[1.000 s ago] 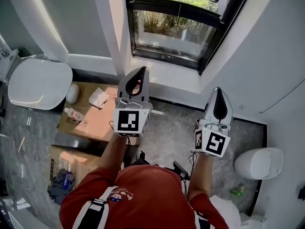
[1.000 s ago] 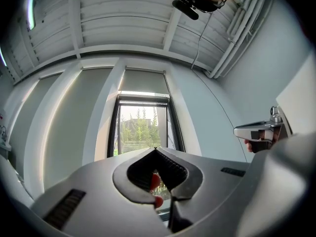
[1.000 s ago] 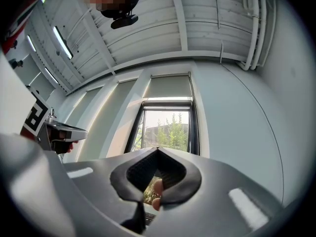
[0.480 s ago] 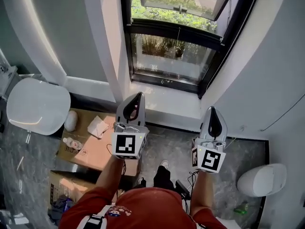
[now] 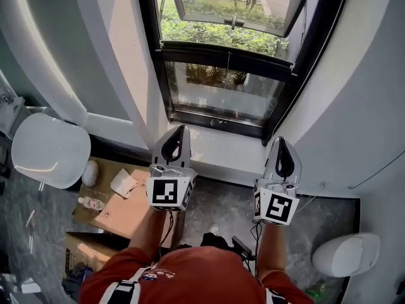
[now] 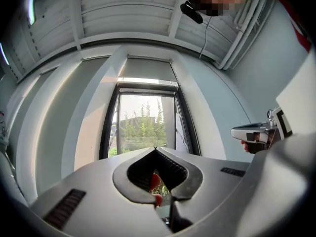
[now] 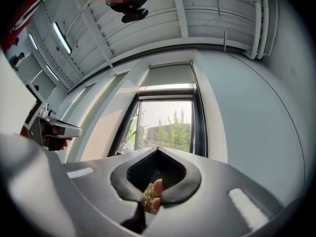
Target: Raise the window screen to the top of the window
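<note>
Low in the frame, the left gripper (image 5: 179,129) and right gripper (image 5: 280,139), jaws closed on nothing, are facing the window (image 5: 223,92); the whole raising is waiting to be done.

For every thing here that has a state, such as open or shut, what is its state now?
left claw, shut, nothing held
right claw, shut, nothing held
window screen, hangs only as a short strip at the top
upper window sash, swung open outward
lower window pane, shut
toilet lid, down
</note>
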Tool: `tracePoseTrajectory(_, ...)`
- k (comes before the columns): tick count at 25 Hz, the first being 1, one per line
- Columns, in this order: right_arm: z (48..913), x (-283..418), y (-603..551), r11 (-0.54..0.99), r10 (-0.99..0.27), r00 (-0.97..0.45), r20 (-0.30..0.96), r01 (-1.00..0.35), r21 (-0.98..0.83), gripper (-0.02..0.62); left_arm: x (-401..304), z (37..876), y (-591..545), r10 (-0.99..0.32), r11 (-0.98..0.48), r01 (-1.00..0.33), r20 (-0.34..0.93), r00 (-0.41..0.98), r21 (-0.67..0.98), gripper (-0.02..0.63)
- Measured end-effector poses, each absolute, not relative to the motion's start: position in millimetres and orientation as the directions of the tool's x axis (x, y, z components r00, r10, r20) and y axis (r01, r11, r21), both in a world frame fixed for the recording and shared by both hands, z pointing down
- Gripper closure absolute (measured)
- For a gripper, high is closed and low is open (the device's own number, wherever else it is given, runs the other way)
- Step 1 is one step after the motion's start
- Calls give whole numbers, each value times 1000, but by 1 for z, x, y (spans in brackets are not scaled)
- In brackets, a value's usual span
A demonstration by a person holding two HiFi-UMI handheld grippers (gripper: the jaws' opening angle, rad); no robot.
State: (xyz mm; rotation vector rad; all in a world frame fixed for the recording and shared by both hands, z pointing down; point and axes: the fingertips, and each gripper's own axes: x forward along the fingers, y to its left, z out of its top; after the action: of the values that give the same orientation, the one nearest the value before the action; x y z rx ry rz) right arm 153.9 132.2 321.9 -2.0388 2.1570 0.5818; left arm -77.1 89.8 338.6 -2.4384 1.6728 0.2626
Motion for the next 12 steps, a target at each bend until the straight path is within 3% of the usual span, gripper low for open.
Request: tracePoseTrajectory(12,335,206,76,44,-938,-85,-337,-991,127,586,-39,336,40,-915,-308,-947,-244,321,-89,600)
